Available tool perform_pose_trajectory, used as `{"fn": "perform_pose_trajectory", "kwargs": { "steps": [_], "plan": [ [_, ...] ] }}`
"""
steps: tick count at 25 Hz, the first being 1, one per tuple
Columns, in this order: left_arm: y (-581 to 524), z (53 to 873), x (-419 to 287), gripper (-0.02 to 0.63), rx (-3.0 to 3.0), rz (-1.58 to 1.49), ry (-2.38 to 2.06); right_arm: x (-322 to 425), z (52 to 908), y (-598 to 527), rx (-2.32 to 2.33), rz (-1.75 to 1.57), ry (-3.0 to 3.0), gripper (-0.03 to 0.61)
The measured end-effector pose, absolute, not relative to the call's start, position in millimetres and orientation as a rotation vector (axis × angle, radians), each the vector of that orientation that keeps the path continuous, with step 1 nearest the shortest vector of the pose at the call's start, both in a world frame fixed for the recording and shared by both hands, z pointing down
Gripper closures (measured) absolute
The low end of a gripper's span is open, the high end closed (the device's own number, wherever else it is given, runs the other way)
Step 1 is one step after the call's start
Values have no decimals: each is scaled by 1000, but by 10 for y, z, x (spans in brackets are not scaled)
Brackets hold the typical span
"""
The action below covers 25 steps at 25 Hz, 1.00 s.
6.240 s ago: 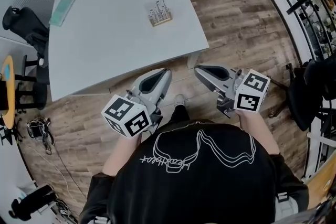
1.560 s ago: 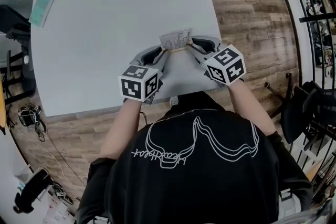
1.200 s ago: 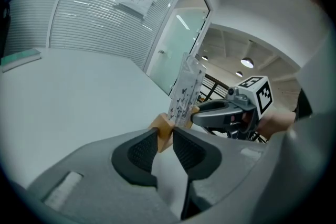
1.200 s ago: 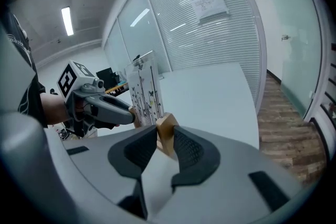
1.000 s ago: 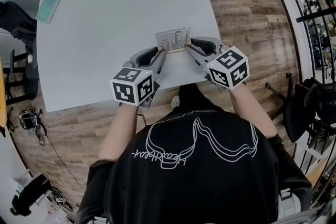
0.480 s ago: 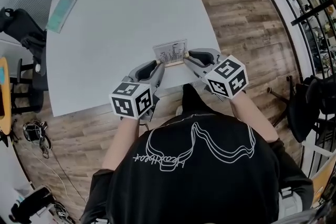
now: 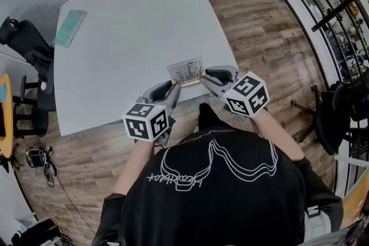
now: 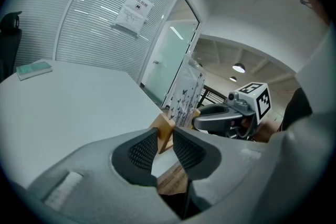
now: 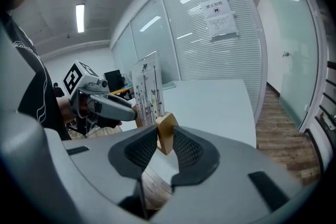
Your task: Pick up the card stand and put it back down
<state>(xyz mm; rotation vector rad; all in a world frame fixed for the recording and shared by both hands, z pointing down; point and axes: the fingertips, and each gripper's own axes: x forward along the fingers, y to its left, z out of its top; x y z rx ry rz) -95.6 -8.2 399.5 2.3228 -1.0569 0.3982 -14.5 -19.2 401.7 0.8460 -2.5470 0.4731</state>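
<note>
While the left gripper (image 7: 172,86) and right gripper (image 7: 203,74) clamp the card stand (image 7: 185,70) (jaws narrowed onto its wooden base (image 9: 165,132)), uneven pulling could twist it loose.

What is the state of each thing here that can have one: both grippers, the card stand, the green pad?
left gripper: jaws shut on one end of the wooden base of the card stand.
right gripper: jaws shut on the other end of that base.
card stand: held at both ends, card upright; lifted or not, I cannot tell.
green pad: lying flat near the far left corner of the table.
</note>
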Motion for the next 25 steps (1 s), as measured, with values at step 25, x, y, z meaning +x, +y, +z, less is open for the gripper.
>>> {"fn": "perform_pose_trajectory", "kwargs": {
  "steps": [25],
  "plan": [
    [-168, 3949, -923, 515, 2331, 400, -1080, -102, 4024, -243, 827, 469, -2546, 480]
  ]
}}
